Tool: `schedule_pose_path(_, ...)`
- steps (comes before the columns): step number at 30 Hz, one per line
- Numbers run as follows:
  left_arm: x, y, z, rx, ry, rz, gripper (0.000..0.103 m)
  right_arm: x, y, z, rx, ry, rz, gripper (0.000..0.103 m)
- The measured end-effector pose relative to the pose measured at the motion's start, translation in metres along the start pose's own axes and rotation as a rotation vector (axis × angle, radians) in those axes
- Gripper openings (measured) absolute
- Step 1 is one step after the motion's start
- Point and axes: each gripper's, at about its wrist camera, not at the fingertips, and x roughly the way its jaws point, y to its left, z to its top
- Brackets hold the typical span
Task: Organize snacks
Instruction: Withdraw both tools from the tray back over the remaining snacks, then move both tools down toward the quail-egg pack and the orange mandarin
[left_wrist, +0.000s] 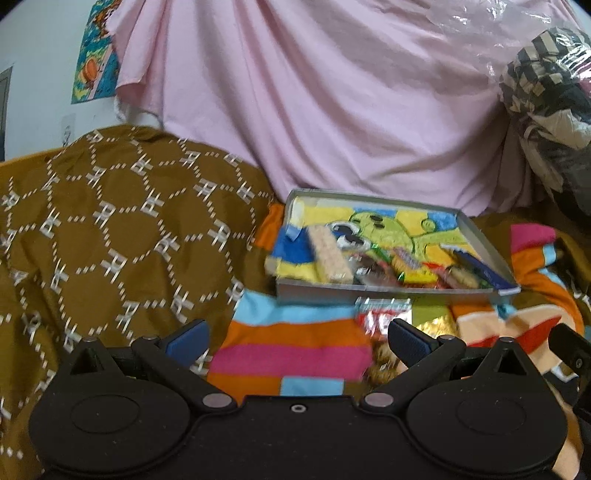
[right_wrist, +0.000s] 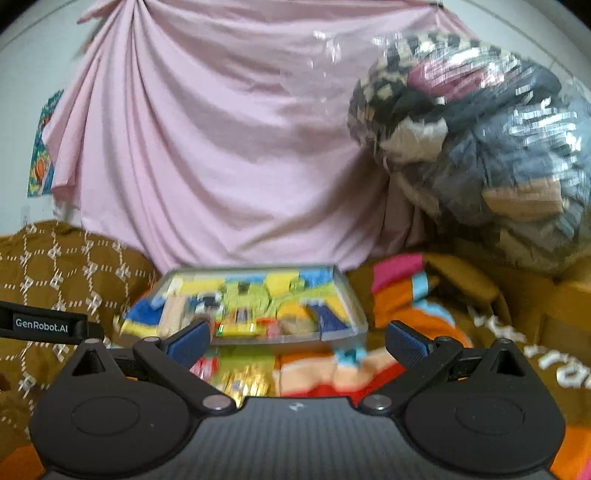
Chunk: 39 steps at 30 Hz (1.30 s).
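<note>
Pink cloth (left_wrist: 314, 110) hangs across the whole back of the room, with a clear plastic bag (right_wrist: 480, 155) stuffed with dark and checkered clothes off to the right. Below it a striped blanket (left_wrist: 291, 354) in orange, pink and light blue covers the bed, and a brown quilt (left_wrist: 110, 229) with a white ring pattern is heaped on the left. A shallow grey tray (left_wrist: 369, 293) sits on the blanket, lined with a colourful cartoon towel. Inside it, along the near edge, lie several snacks: a pale cereal bar (left_wrist: 328, 254) on the left, then a jumble of bright wrappers, and a dark blue packet (left_wrist: 476, 266) leaning at the right wall. Just outside the tray, touching its near wall, lies a red and white packet (left_wrist: 384, 314), with a gold wrapper (left_wrist: 437, 326) beside it. The left gripper (left_wrist: 297, 338) is spread wide and empty above the blanket. The right gripper (right_wrist: 297, 339) is also spread wide, holding nothing, facing the tray in a blurred view
</note>
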Motion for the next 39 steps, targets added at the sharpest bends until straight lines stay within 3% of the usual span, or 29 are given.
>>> schedule_pose_path(11,-0.013,0.024,-0.051,-0.021,0.113,0.023,0.102,-0.008,0.017,-0.025,-0.001,0.237,-0.003,0.103)
schedule_pose_path(18,-0.012,0.036,-0.060,-0.027,0.189,0.056,0.102,0.003,0.022,-0.038,-0.001,0.389,0.010,0.103)
schedule_pose_path(32,-0.001,0.028,-0.058,-0.014,0.225,0.056,0.102,0.013,0.024,-0.042,-0.003,0.463,0.040,0.103)
schedule_pose_path(39,0.013,0.016,-0.057,0.025,0.242,0.043,0.102,0.026,0.011,-0.040,0.073,0.521,0.078,0.103)
